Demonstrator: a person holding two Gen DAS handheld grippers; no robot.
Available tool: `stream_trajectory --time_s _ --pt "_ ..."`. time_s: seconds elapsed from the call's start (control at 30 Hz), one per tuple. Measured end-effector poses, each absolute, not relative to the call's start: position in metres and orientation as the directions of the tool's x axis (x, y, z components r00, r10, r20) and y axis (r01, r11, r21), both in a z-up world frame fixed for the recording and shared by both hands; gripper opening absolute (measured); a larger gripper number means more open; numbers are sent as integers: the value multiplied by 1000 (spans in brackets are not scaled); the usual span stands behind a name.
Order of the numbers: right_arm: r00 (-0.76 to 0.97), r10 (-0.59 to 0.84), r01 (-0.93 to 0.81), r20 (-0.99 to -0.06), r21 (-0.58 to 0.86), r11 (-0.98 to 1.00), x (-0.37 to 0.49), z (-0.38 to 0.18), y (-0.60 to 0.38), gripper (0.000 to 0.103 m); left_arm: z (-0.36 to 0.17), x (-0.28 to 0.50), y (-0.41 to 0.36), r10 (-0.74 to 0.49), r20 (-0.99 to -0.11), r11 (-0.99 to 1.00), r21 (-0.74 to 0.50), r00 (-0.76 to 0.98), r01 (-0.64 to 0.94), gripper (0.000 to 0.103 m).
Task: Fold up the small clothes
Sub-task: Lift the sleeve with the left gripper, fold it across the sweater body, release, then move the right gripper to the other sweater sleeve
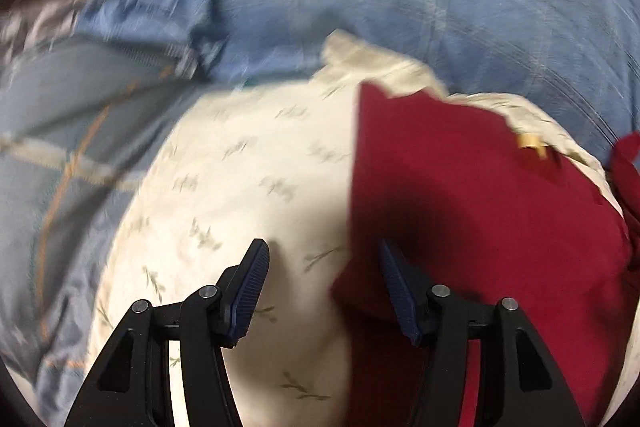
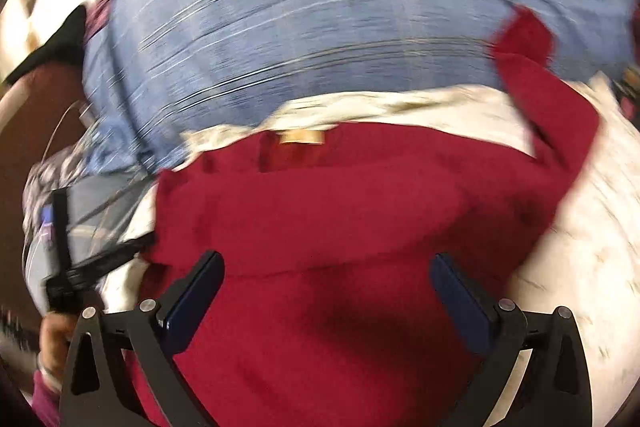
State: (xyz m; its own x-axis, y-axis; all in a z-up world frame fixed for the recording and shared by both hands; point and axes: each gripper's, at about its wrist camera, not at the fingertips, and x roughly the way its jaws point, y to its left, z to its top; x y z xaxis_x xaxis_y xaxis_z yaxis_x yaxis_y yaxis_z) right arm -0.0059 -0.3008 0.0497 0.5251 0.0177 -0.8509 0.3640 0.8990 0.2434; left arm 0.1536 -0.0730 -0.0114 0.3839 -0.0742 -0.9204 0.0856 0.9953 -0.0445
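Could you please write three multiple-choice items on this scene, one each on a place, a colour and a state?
1. What does the dark red knit garment lie on?
A. a cream cloth with a small leaf print
B. a bare wooden floor
C. a green towel

2. What colour is the large fabric beyond the cream cloth?
A. yellow
B. blue
C. black

3. How do the jaws of the left gripper and the right gripper stand?
A. both clamped on the garment
B. one shut, one open
C. both apart, gripping nothing

Answers: 1 A, cream cloth shows around the garment's edges; 2 B, blue cloth fills the top of both views; 3 C, gaps show between both pairs of pads.
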Motion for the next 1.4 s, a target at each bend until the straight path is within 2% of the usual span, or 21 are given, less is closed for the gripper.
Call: stream_trajectory --time_s 0.07,0.27,0.37,0.4,0.43,0.47,0.5,0.63,0.77,1.03,1.17,1.27,1.33,1.4 --pt "540 48 286 -840 238 928 22 50 -285 98 -19 155 -63 -120 -911 992 -98 395 75 64" --pt "491 187 110 -851 274 955 121 21 -237 94 -33 169 -56 -159 -901 986 -127 404 105 67" --pt "444 178 41 -878 218 975 155 -3 -207 90 -37 174 -54 -170 -899 985 -138 404 107 68" --pt "424 141 18 -895 164 986 163 -12 -196 87 -35 174 -57 -171 -899 984 -138 404 110 68" --pt "398 64 5 -915 72 997 172 -26 -185 76 -34 173 -59 -171 -899 984 -137 403 113 68" --pt "385 20 1 -923 22 1000 178 -35 -180 69 -34 174 -60 -172 -899 984 -139 402 110 68" --pt "374 -20 1 -927 -21 1000 185 -48 -175 58 -36 176 -60 -177 -900 983 -147 397 106 68" --pt "409 -55 48 -911 -38 998 198 -63 -176 57 -42 185 -63 -178 -898 983 -145 402 111 68" --pt "401 -19 86 -916 17 996 187 -50 -189 59 -45 187 -59 -192 -896 981 -165 401 101 68" --pt "423 -42 116 -905 8 993 99 -4 -222 66 -24 165 -56 -162 -878 985 -122 450 118 66" --pt "406 -112 177 -907 -42 983 66 -3 -243 67 -11 150 -54 -165 -865 985 -118 474 128 66" --pt "358 -168 241 -918 -83 967 41 -12 -262 71 -1 139 -55 -167 -852 984 -109 495 144 66" --pt "374 -127 259 -919 -28 965 23 -11 -273 71 3 134 -56 -204 -840 976 -138 503 166 66" --pt "376 -158 273 -913 -54 960 6 -1 -278 71 3 131 -57 -248 -828 967 -180 502 180 66"
